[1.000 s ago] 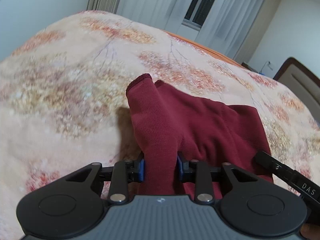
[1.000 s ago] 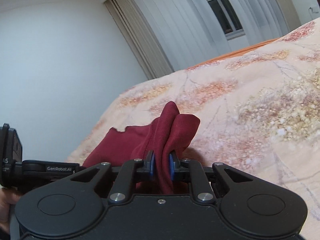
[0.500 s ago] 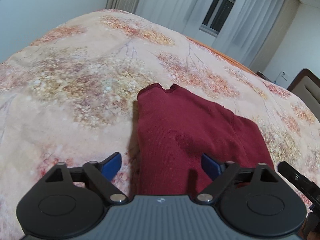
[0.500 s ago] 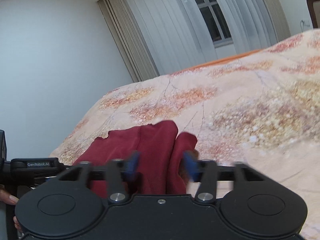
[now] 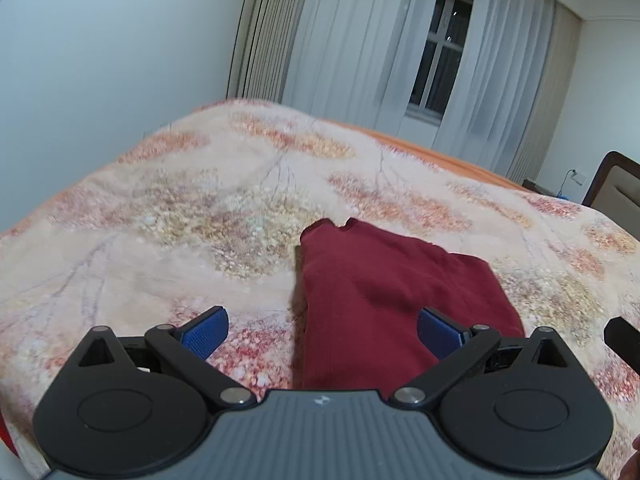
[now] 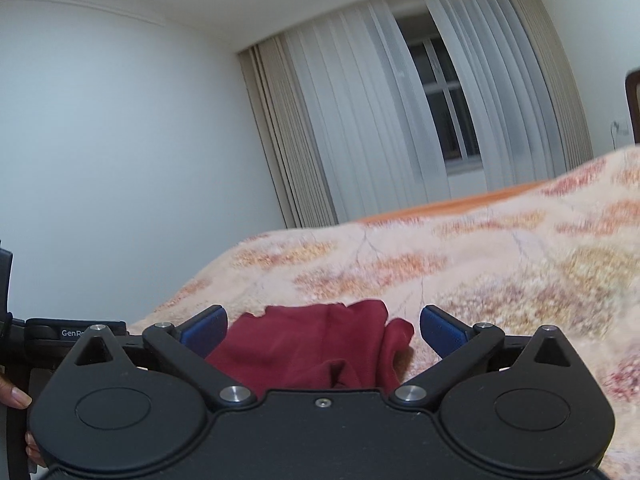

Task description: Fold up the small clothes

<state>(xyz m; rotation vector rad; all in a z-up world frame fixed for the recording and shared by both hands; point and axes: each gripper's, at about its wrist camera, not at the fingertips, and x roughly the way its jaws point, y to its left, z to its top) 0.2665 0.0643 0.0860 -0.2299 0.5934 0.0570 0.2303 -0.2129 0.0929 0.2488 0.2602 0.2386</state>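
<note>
A small dark red garment (image 5: 380,292) lies folded on the floral bedspread (image 5: 180,220). My left gripper (image 5: 322,332) is open and empty, lifted a little above the garment's near edge, its blue pads (image 5: 204,332) spread wide. In the right wrist view the same garment (image 6: 312,348) lies low between the fingers, its right edge bunched. My right gripper (image 6: 323,330) is open and empty just above it, blue pads (image 6: 442,334) wide apart. Neither gripper touches the cloth.
The bed (image 6: 500,264) fills both views, with an orange sheet edge (image 5: 440,152) at the far side. Curtains and a window (image 5: 432,60) stand behind. A headboard (image 5: 616,188) is at the far right. The other gripper's body (image 6: 60,334) shows at the left.
Both grippers were shut on folds of the red garment; they opened, let it drop flat on the bed, and have drawn back and tilted upward.
</note>
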